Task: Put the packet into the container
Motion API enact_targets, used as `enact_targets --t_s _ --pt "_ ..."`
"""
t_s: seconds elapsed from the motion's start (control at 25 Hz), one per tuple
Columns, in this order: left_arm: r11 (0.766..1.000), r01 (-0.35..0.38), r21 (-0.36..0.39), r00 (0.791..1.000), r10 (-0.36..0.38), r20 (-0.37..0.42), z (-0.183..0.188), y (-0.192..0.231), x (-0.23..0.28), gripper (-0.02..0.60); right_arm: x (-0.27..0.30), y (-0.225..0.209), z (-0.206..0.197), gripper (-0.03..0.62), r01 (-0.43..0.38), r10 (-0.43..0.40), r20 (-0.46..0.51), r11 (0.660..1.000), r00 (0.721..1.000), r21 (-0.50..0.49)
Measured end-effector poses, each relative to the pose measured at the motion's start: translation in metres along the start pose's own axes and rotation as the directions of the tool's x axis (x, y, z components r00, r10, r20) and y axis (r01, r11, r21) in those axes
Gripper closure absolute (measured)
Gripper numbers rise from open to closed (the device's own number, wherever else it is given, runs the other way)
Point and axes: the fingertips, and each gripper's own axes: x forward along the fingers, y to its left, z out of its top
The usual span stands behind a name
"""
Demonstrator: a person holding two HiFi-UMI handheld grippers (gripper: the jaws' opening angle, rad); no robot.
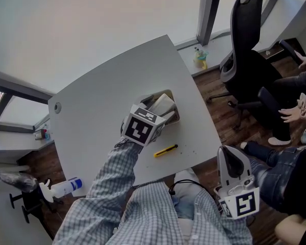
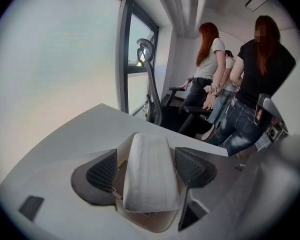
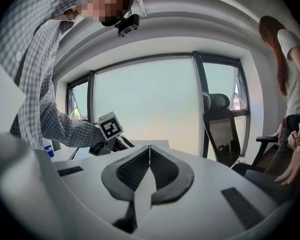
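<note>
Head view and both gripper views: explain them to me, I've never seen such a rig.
No robot here: a person holds a two-jaw tool in each hand. The head view looks down from the person's head onto a grey table. Each gripper view comes from a camera on one tool, looking along its jaws. The left tool has its jaws open either side of a pale packet that rests in the tan container. The right tool is shut and empty, held beyond the table's edge. A small yellow item also lies on the table.
</note>
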Motion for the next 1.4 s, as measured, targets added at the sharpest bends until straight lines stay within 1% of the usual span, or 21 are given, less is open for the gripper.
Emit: enact_targets --t_s 0.12,0.36,0.4,0.44,0.52,0.64,0.68,0.72,0.84,0.96,1.2,1.4 --pt "1.0 -0.013 -0.01 0.999 0.013 0.033 0.004 0.002 -0.011 0.225 0.0 0.004 0.004 0.579 -0.008 0.008 0.01 1.0 1.0 -0.007" --pt "0.997 -0.079 -0.015 0.989 0.08 0.127 0.013 0.008 -0.043 0.233 0.001 0.017 0.011 0.579 -0.027 0.028 0.026 0.999 0.999 -0.027" --pt "0.996 -0.09 -0.013 0.985 0.09 0.145 0.014 0.008 -0.049 0.26 0.001 0.02 0.013 0.579 -0.033 0.034 0.03 0.999 0.999 -0.031" --pt "0.995 -0.101 -0.01 0.981 0.101 0.166 0.015 0.009 -0.055 0.32 0.001 0.023 0.015 0.579 -0.039 0.04 0.034 0.999 0.999 -0.037" --pt "0.992 -0.126 -0.004 0.97 0.124 0.207 0.016 0.01 -0.068 0.398 0.002 0.029 0.018 0.579 -0.05 0.052 0.042 0.998 0.998 -0.047" --pt "0.985 -0.172 -0.006 0.949 0.167 0.269 0.016 0.012 -0.09 0.512 0.001 0.04 0.022 0.579 -0.066 0.069 0.053 0.996 0.996 -0.061" --pt "0.983 -0.182 -0.006 0.941 0.176 0.29 0.016 0.013 -0.098 0.544 0.001 0.044 0.024 0.579 -0.072 0.075 0.057 0.995 0.996 -0.066" --pt "0.983 -0.186 -0.003 0.934 0.177 0.311 0.016 0.013 -0.105 0.563 0.002 0.048 0.026 0.579 -0.078 0.082 0.061 0.994 0.995 -0.071" --pt "0.985 -0.172 -0.006 0.917 0.163 0.363 0.014 0.011 -0.129 0.573 0.002 0.06 0.031 0.579 -0.097 0.104 0.073 0.991 0.992 -0.087" --pt "0.984 -0.174 -0.029 0.901 0.171 0.398 0.007 0.01 -0.152 0.574 0.003 0.074 0.034 0.579 -0.123 0.132 0.081 0.987 0.988 -0.104" --pt "0.976 -0.21 -0.051 0.875 0.211 0.435 -0.011 0.004 -0.196 0.574 0.008 0.104 0.041 0.579 -0.19 0.204 0.093 0.972 0.975 -0.137" --pt "0.964 -0.254 -0.079 0.839 0.26 0.477 -0.026 -0.006 -0.233 0.574 0.014 0.129 0.051 0.579 -0.245 0.267 0.113 0.953 0.957 -0.18"
